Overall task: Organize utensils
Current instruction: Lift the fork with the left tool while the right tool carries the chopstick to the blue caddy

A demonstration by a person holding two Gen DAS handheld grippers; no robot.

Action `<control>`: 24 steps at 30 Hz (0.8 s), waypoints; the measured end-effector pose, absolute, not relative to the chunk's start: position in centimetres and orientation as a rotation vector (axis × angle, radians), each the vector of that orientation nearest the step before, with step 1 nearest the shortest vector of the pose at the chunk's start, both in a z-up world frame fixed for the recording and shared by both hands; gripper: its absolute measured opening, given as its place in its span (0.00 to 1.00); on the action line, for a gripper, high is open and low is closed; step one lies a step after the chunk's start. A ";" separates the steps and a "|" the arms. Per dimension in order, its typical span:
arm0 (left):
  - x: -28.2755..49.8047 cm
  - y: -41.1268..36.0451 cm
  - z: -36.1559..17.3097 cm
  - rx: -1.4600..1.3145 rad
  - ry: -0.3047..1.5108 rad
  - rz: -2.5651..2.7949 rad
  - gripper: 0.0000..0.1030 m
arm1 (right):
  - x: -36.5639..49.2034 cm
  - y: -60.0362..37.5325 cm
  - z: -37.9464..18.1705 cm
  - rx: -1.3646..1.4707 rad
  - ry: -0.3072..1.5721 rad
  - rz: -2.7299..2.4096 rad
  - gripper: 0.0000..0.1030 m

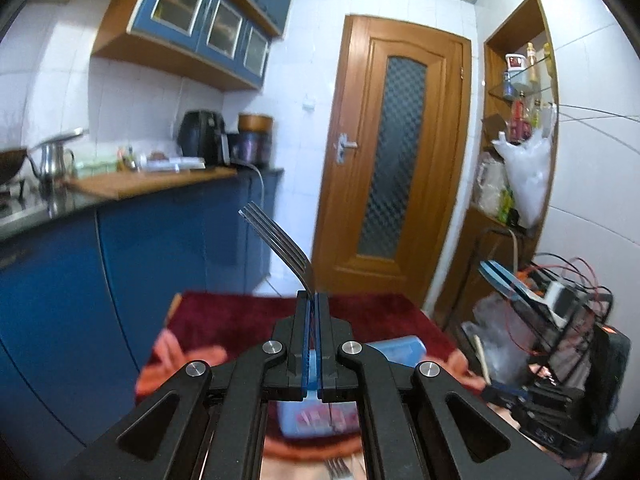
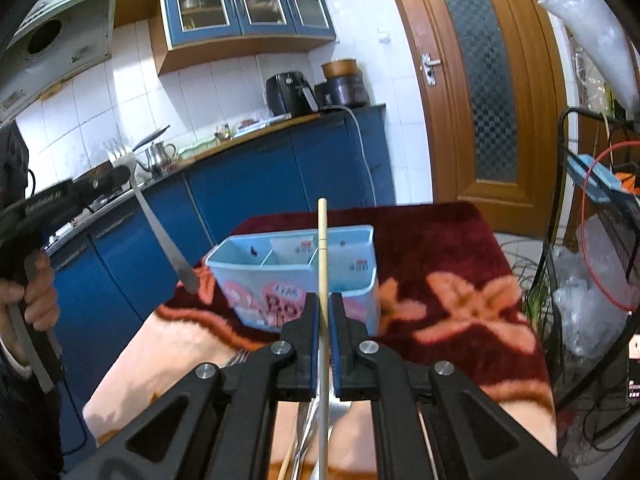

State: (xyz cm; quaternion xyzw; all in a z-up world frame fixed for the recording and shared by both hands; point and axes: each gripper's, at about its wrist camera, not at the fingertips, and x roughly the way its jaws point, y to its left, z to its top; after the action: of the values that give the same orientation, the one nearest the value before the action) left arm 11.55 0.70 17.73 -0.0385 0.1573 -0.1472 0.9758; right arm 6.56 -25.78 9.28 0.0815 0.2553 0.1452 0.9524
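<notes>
In the left wrist view my left gripper [image 1: 313, 298] is shut on a metal fork [image 1: 280, 240] whose tines point up and away. Its handle hangs down in the right wrist view, where the fork [image 2: 164, 240] and left gripper [image 2: 120, 176] are held in the air left of the box. My right gripper [image 2: 325, 300] is shut on a pale wooden chopstick [image 2: 323, 248] that stands upright in front of a light blue divided utensil box [image 2: 256, 276]. The box's compartments look empty. More utensils [image 2: 304, 440] lie on the cloth below the right gripper.
The box stands on a table under a dark red flowered cloth [image 2: 440, 248]. Blue kitchen cabinets [image 2: 260, 184] run along the left, a wooden door [image 2: 480, 100] is behind, and a wire rack with cables and bags [image 2: 600, 220] stands at the right. A hand [image 2: 36, 292] grips the left tool.
</notes>
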 end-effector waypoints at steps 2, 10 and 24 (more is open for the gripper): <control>12.3 0.2 18.0 -0.056 0.298 -0.281 0.01 | 7.2 -26.0 9.5 0.173 0.506 0.294 0.07; 16.4 -0.8 15.3 -0.055 0.349 -0.264 0.01 | 9.9 -26.1 10.5 0.195 0.428 0.295 0.07; 19.6 -1.5 9.8 -0.032 0.439 -0.278 0.01 | 16.5 -23.5 11.0 0.146 0.213 0.180 0.07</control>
State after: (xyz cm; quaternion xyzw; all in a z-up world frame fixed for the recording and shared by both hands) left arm 19.59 -1.46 9.75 -0.0160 0.2172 -0.1377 0.9662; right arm 16.52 -23.50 10.98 0.0725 0.1062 0.0894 0.9877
